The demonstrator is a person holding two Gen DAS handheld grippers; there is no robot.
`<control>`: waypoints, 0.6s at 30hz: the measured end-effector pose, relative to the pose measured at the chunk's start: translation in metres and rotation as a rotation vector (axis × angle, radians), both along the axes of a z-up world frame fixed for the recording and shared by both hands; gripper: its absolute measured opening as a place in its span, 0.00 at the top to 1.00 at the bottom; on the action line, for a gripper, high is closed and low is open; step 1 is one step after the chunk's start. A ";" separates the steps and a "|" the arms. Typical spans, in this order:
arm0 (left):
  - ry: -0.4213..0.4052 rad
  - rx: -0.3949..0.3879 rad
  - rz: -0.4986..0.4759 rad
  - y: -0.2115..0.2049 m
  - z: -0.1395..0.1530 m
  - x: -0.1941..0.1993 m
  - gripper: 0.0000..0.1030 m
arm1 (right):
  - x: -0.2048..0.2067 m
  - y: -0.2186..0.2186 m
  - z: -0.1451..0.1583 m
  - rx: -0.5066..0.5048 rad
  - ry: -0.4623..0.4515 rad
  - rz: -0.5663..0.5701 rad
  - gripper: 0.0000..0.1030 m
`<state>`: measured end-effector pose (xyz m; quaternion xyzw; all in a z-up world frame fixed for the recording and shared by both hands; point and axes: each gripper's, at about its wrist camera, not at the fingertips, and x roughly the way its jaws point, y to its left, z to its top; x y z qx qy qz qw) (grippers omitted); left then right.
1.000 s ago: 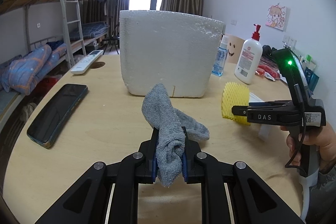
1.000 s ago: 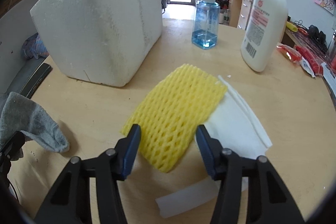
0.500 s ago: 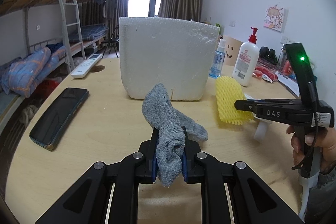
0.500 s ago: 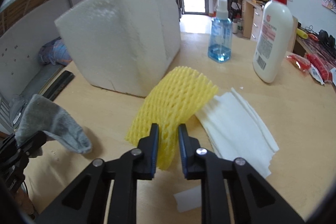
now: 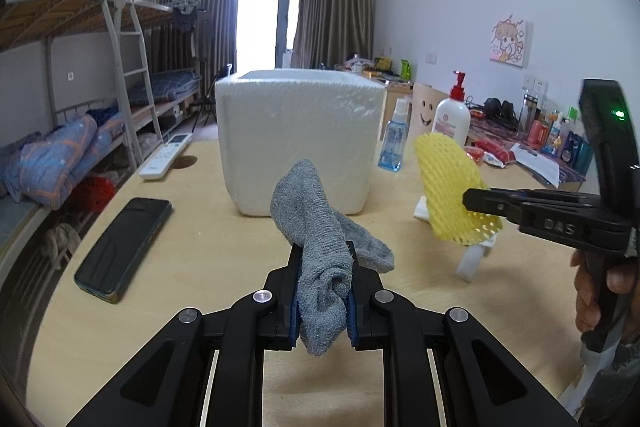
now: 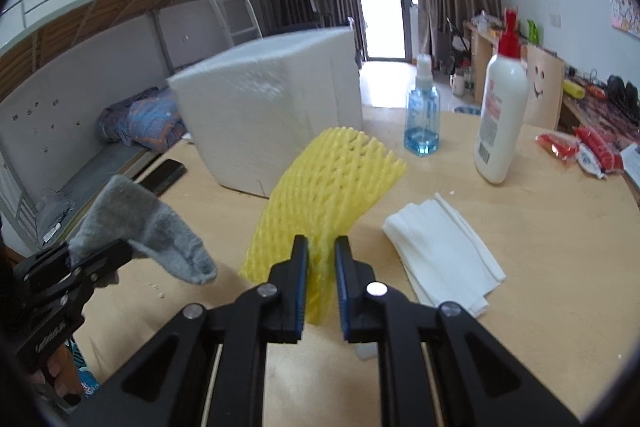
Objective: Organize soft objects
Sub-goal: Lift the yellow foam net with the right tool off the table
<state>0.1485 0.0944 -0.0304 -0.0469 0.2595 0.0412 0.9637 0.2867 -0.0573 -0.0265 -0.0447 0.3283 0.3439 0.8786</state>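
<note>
Jaws of both tools clamped on soft things. Left gripper, low in the middle of the left wrist view, closed on a grey knitted sock, bunched between the blue pads, its toe end drooping to the right. Right gripper, low in the middle of the right wrist view, just closed on a yellow foam fruit net; net pinched at its lower edge, standing up and curving over to the right. Both things held clear of the pale wooden bench, in front of a white foam box at the frame centre. Folded white paper napkins lying flat on the bench, right of the net, not yet taken.

Judged as carrying two items toward the box, likely the place for the soft things, though its inside is not visible.

Sock: light, limp, rough enough not to slip; grip on a thick fold looks safe. Net: very light, springy, easy to crush or tear, may spring out of a thin edge grip; better held deeper into the mesh. Napkins: thin and loose in layers; to be taken at the folded edge, else the stack may fan apart.
</note>
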 end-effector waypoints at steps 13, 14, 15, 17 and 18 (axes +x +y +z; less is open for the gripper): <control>-0.065 0.037 -0.033 -0.023 0.029 -0.024 0.83 | -0.062 -0.038 0.034 0.088 -0.172 -0.015 0.84; -0.078 0.044 -0.034 -0.025 0.032 -0.028 0.82 | -0.066 -0.041 0.036 0.098 -0.177 -0.016 0.84; -0.089 0.050 -0.037 -0.027 0.035 -0.031 0.83 | -0.068 -0.044 0.036 0.107 -0.182 -0.018 0.84; -0.110 0.056 -0.041 -0.030 0.040 -0.037 0.83 | -0.076 -0.051 0.039 0.127 -0.201 -0.018 0.84; -0.123 0.062 -0.042 -0.032 0.042 -0.041 0.83 | -0.080 -0.053 0.041 0.135 -0.209 -0.019 0.84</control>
